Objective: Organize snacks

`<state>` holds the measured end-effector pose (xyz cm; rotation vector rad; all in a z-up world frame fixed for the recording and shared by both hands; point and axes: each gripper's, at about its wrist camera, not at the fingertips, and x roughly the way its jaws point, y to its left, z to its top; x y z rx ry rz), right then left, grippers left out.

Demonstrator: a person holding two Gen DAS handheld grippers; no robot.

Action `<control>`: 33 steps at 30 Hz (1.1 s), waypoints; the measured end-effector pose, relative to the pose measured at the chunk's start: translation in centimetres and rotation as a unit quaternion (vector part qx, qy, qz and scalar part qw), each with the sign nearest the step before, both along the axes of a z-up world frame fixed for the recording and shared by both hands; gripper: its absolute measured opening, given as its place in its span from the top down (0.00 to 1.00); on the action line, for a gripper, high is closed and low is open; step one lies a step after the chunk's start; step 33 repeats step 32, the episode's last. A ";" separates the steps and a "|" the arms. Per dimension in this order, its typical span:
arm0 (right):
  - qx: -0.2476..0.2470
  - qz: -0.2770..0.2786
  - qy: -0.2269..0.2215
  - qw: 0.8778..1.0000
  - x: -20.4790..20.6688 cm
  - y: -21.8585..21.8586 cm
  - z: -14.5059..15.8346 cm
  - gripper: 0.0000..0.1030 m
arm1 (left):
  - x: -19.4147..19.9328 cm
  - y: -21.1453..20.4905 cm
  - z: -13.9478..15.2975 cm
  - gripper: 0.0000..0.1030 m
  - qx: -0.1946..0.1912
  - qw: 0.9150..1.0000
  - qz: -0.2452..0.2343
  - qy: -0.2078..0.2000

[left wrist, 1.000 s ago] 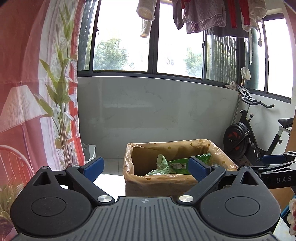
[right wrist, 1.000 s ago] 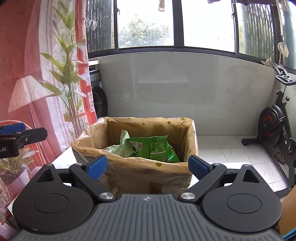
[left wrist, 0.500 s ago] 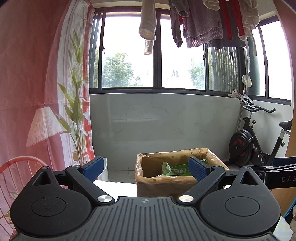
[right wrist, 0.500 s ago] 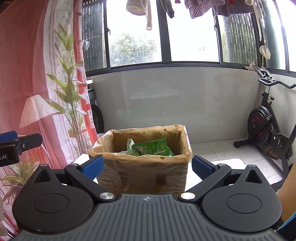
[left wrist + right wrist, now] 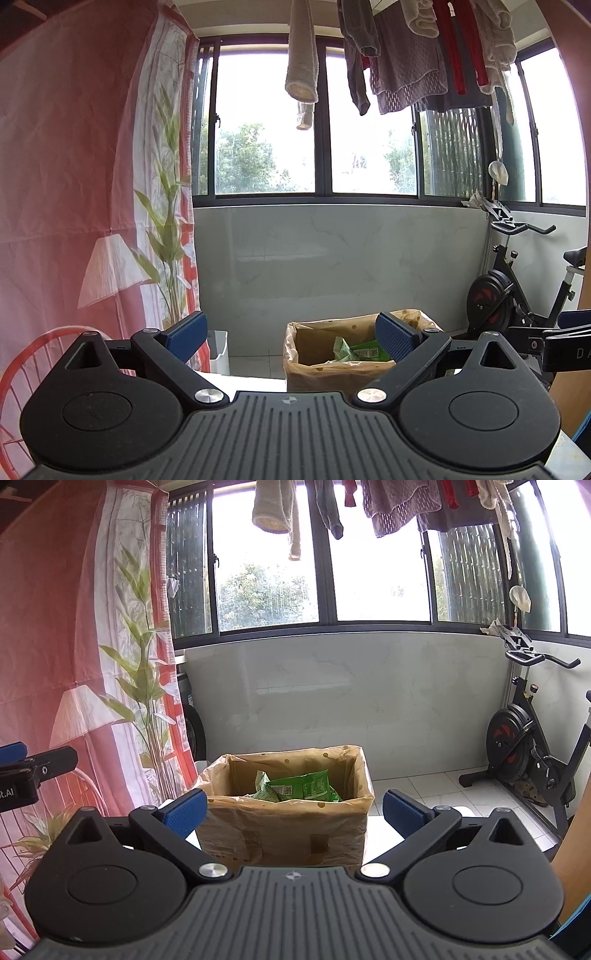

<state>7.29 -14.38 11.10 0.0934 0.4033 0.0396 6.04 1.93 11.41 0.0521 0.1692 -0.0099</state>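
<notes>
A tiled balcony room, snacks already boxed.
Ahead of each empty, wide-open hand-held gripper (image 5: 291, 809), green foil snack packets (image 5: 301, 786) lie gathered inside the liner-wrapped brown cardboard box (image 5: 284, 830).

You see a cardboard box (image 5: 284, 834) standing upright on the white tabletop (image 5: 384, 825), open at the top and lined with a translucent tan bag dotted with darker spots, whose edge folds out over the rim. Inside it lie the green snack packets (image 5: 303, 786), crumpled and leaning against one another, their tops just below the rim. One larger packet faces you with its printed back showing; a paler green one sits to its left, touching it. From the left wrist view the same box (image 5: 332, 363) shows the packets (image 5: 354, 352) toward its right side.
</notes>
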 end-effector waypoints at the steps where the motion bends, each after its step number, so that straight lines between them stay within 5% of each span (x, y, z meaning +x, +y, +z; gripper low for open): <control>1: -0.002 0.000 0.000 1.000 0.0 0.1 0.0 0.00 | -0.1 0.0 0.0 0.04 0.000 1.000 0.002 0.000; 33: 0.002 0.007 0.000 1.000 -0.2 0.0 -0.3 0.00 | 0.3 1.2 -0.9 0.04 -0.017 1.000 -0.006 0.010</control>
